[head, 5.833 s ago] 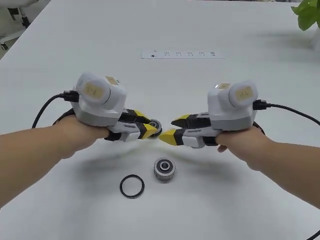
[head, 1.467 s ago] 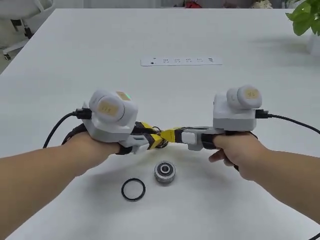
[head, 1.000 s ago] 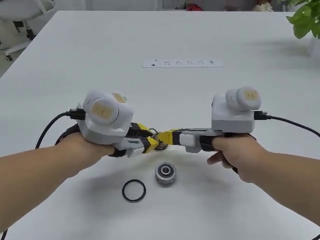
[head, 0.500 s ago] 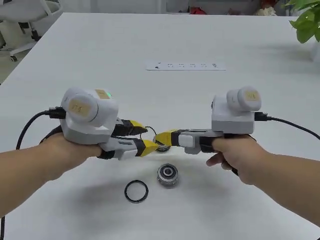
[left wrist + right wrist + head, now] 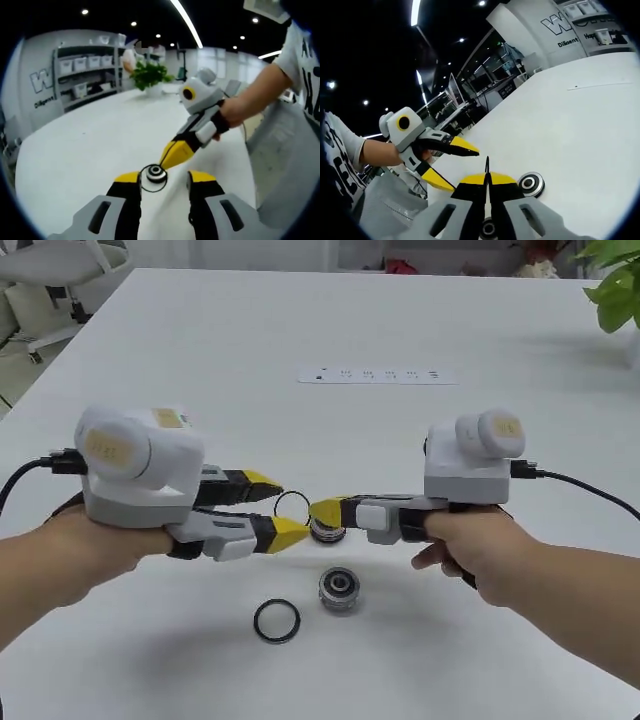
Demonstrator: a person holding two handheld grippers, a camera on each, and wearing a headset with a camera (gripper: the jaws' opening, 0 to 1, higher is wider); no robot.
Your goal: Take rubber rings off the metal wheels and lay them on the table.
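Rubber ring stands edge-up, pinched in the closed tips of the right gripper. Its loop reaches from them toward the left gripper, whose jaws gape wide either side of it, gripping nothing. A metal wheel sits just under the right gripper; whether the ring is clear of it I cannot tell. Nearer the person than the right gripper, a second wheel and a loose ring lie on the table.
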